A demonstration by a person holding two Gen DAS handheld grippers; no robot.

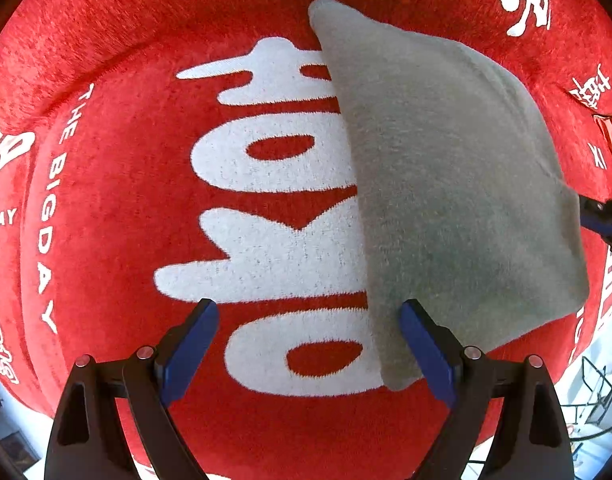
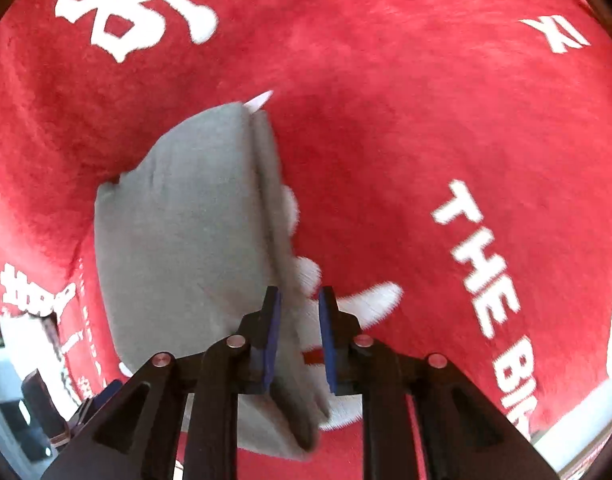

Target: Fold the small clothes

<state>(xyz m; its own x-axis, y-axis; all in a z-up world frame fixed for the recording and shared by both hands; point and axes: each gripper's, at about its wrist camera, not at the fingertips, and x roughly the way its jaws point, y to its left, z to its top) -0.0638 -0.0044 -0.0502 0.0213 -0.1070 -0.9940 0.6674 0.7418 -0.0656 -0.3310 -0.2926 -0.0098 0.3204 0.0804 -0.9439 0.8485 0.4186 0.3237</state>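
Red plush blanket (image 1: 118, 200) w/ white lettering; folded grey garment (image 1: 446, 184) on top. Left tool (image 1: 308, 344) released; right tool (image 2: 300, 336) released, straddling garment edge.

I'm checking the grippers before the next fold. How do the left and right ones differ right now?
The left gripper stands wide open; the right gripper has only a narrow gap. The left's pads straddle the grey cloth's edge; the right's gap frames its folded edge. Both have blue pads.
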